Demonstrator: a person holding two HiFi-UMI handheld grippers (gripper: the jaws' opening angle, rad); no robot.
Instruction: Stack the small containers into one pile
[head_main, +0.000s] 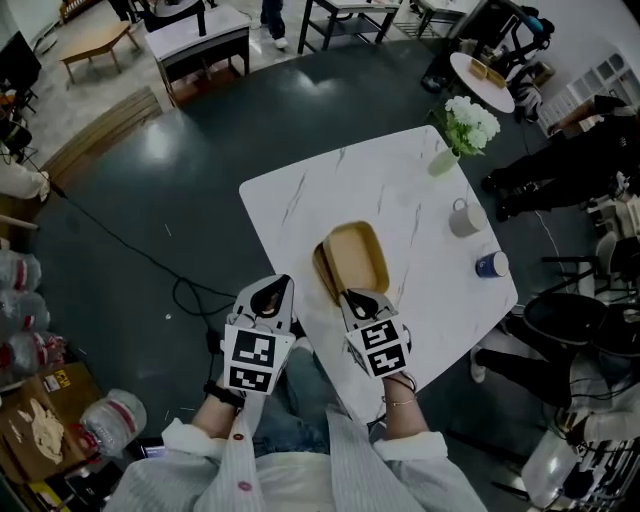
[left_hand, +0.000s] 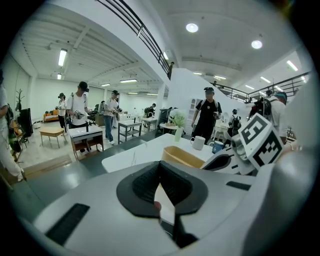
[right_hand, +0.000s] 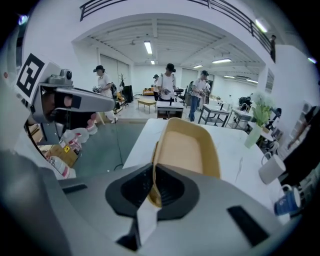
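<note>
My right gripper (right_hand: 151, 172) is clamped on the near rim of the tan containers (head_main: 357, 256), which appear nested on the white table (head_main: 300, 195) at its 12 o'clock. My left gripper (left_hand: 160, 167), at 9 o'clock, is closed and empty. Stacking looks complete; release remains.

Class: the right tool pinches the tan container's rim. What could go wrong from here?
The right tool grips only the near rim of the tan container, so it may tilt or slip if lifted. The left tool is shut and empty, apart from the container, so nothing steadies it.
</note>
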